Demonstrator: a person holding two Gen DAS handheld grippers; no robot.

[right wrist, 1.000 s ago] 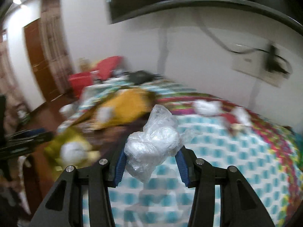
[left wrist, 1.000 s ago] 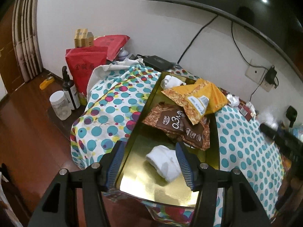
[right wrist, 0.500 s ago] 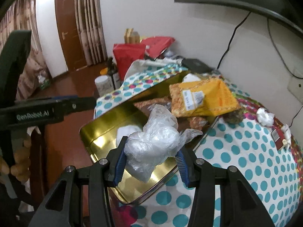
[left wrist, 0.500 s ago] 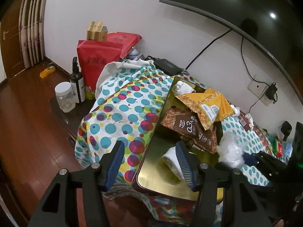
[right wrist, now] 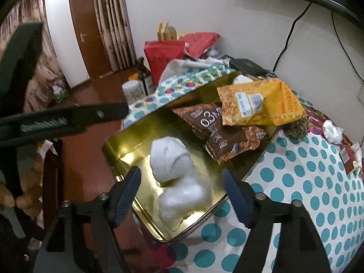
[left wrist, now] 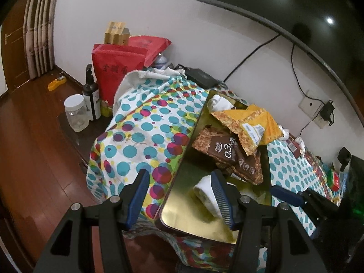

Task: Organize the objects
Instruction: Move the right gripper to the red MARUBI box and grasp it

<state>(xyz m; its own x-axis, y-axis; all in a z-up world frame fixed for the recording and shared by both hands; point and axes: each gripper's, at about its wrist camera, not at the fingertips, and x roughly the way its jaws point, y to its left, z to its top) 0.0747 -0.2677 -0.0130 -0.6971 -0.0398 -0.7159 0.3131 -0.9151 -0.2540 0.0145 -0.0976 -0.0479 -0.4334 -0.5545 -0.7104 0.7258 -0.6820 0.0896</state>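
The right gripper (right wrist: 182, 188) points steeply down and forward, its jaws having just been opening; they now stand wide apart, blue pads (right wrist: 127, 191) facing each other with nothing pressed between them. The left gripper (left wrist: 182, 198) tilts down at a like angle, jaws parted and gripping nothing. From the right wrist view the left gripper's black frame reaches in from the left side; from the left wrist view a blue fingertip of the right gripper (left wrist: 284, 195) juts in from the right.
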